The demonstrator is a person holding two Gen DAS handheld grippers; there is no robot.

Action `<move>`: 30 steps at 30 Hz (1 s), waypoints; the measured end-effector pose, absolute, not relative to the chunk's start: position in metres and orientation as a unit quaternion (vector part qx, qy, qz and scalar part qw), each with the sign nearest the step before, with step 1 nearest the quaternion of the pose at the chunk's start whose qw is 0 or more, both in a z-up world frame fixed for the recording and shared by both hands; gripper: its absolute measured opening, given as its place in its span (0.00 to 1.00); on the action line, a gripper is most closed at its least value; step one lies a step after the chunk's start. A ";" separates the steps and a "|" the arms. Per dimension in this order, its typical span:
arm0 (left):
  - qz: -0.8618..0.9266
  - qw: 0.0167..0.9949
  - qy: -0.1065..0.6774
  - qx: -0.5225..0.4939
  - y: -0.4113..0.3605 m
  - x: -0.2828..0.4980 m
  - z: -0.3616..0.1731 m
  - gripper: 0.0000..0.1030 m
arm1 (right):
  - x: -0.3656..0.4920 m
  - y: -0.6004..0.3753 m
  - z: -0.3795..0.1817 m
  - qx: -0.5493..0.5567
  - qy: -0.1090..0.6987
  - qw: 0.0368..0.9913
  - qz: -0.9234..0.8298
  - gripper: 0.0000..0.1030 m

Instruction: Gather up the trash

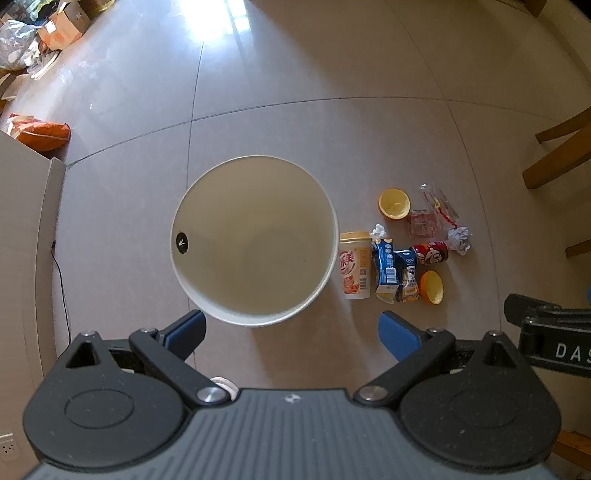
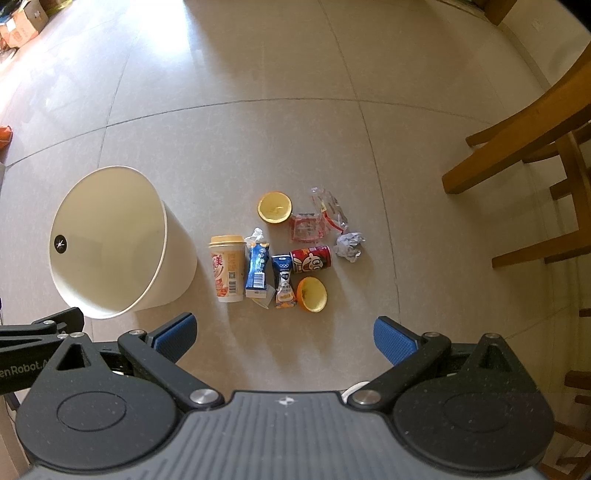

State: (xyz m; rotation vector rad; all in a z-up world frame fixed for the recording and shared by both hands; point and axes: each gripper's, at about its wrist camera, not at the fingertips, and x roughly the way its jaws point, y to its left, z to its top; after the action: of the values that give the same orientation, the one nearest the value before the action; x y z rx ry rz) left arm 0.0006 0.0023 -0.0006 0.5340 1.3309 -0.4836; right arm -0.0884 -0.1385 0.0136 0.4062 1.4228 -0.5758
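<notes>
A white round bin [image 1: 255,236] [image 2: 110,240] stands on the tiled floor with nothing visible inside. Right of it lies a cluster of trash: a milk-tea cup [image 2: 226,269] [image 1: 354,264], a blue carton [image 2: 257,271] [image 1: 384,269], a small drink pouch [image 2: 284,282], a red can [image 2: 311,259] [image 1: 430,253], two orange peel halves [image 2: 274,206] [image 2: 312,294], a clear wrapper [image 2: 328,210] and crumpled paper [image 2: 349,245]. My left gripper [image 1: 291,334] hangs open above the bin's near rim. My right gripper [image 2: 284,338] is open above the floor, just short of the trash.
Wooden chair legs [image 2: 517,147] stand to the right of the trash. Cardboard boxes and bags [image 1: 44,33] sit far back left, with an orange bag [image 1: 40,134] beside a pale cabinet [image 1: 22,221]. Open tiled floor stretches beyond the bin.
</notes>
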 end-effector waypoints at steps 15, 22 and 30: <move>-0.227 0.729 0.602 0.233 0.004 0.002 -0.003 0.97 | -0.088 -0.138 0.012 0.183 0.635 0.703 -0.262 1.00; -0.222 0.734 0.597 0.237 0.003 0.003 -0.010 0.97 | -0.088 -0.139 0.008 0.182 0.631 0.707 -0.261 1.00; -0.218 0.744 0.587 0.233 0.009 0.009 -0.025 0.97 | -0.085 -0.137 -0.008 0.180 0.639 0.704 -0.253 1.00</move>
State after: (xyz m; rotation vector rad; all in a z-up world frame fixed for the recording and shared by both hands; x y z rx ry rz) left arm 0.0088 0.0091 -0.0245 0.5100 1.2866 -0.4765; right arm -0.0853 -0.1373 -0.0078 0.3994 1.4203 -0.5617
